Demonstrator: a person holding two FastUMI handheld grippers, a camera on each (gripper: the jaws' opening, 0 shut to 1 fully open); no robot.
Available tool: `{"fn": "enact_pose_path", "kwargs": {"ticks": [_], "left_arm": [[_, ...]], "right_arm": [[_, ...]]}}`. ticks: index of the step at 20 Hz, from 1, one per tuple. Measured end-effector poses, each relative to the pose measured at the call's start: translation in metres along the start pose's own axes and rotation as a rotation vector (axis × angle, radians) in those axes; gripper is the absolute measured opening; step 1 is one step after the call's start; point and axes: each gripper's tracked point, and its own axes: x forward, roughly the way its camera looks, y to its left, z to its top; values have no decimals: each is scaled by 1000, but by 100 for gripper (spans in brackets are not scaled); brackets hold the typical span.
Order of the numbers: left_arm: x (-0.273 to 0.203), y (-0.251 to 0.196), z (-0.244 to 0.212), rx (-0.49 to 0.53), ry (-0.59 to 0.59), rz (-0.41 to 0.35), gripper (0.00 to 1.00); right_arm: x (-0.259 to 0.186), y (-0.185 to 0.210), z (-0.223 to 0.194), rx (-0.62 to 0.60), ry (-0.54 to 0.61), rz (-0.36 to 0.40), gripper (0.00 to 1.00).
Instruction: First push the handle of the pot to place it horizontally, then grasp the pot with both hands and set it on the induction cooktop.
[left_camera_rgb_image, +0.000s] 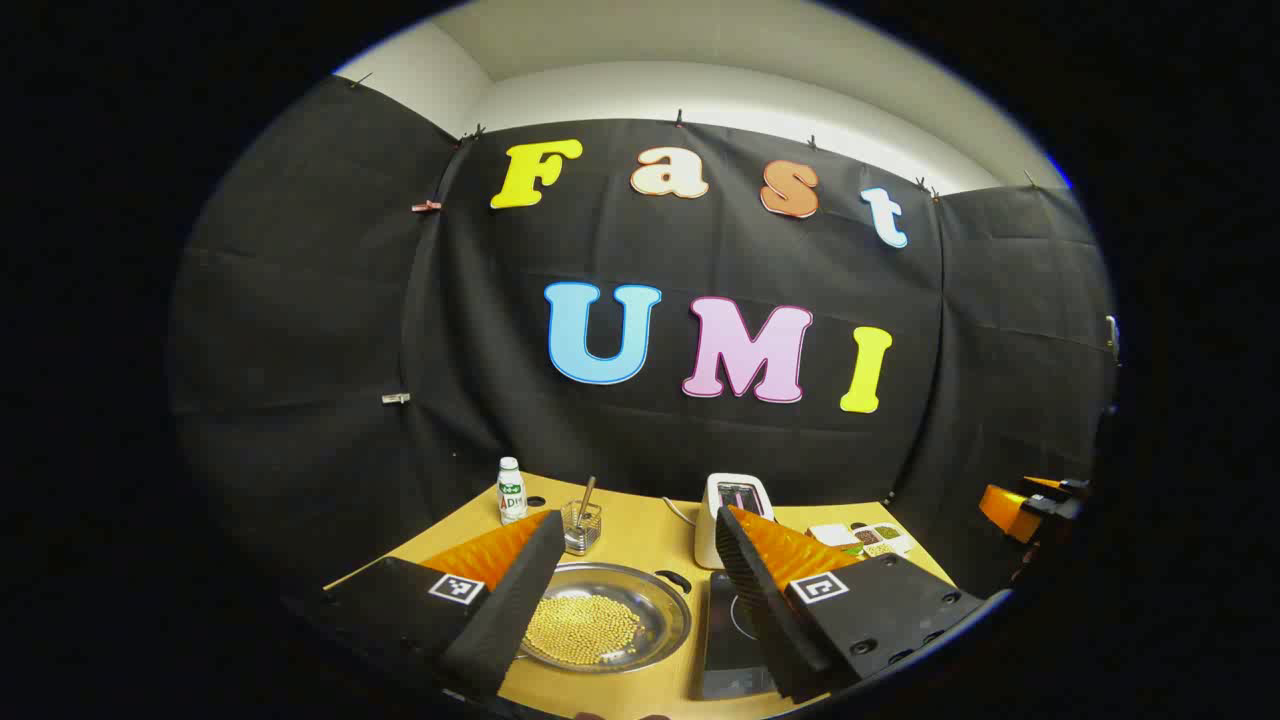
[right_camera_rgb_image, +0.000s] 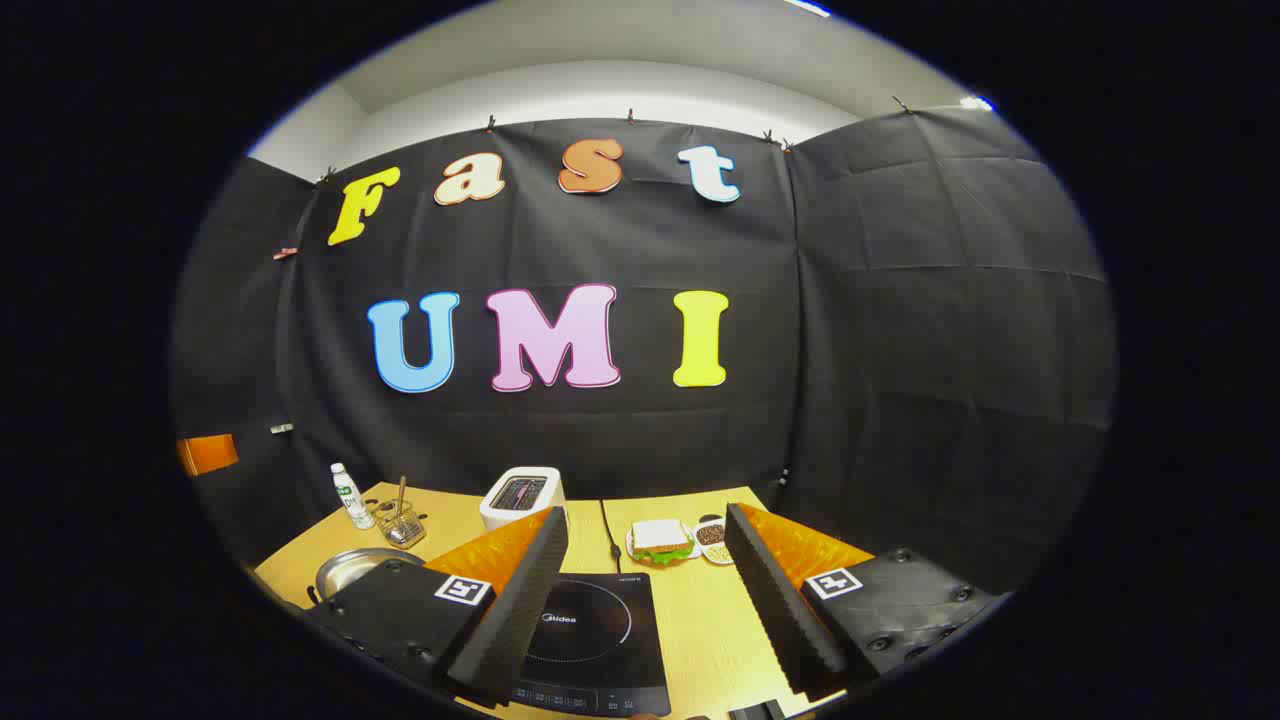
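Observation:
The pot (left_camera_rgb_image: 605, 620) is a shallow steel pan holding yellow beans, on the wooden table (left_camera_rgb_image: 640, 535) just below and ahead of my left gripper (left_camera_rgb_image: 640, 518). A black handle (left_camera_rgb_image: 672, 580) sticks out of its right rim toward the black induction cooktop (left_camera_rgb_image: 730, 635) beside it. The left gripper is open, hovering above the pot with nothing between its fingers. My right gripper (right_camera_rgb_image: 645, 515) is open over the cooktop (right_camera_rgb_image: 590, 630). In the right gripper view the pot (right_camera_rgb_image: 350, 570) lies to the left, partly hidden by a finger.
A white toaster (left_camera_rgb_image: 735, 505) stands behind the cooktop. A small bottle (left_camera_rgb_image: 511, 490) and a wire basket (left_camera_rgb_image: 582, 525) with a utensil sit at the back left. A sandwich plate (right_camera_rgb_image: 660, 540) and small dishes (right_camera_rgb_image: 712, 535) lie on the right.

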Motion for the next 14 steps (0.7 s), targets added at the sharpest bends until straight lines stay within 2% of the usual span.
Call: {"fn": "enact_pose_path", "kwargs": {"ticks": [6,14], "left_arm": [[5,-1,-5,-6,17,-40,95],[1,43,-21,-59,61,-6,95]], "right_arm": [[2,18,-4,35,19,7,98],[-1,58,0,-12,26,50,98]]}}
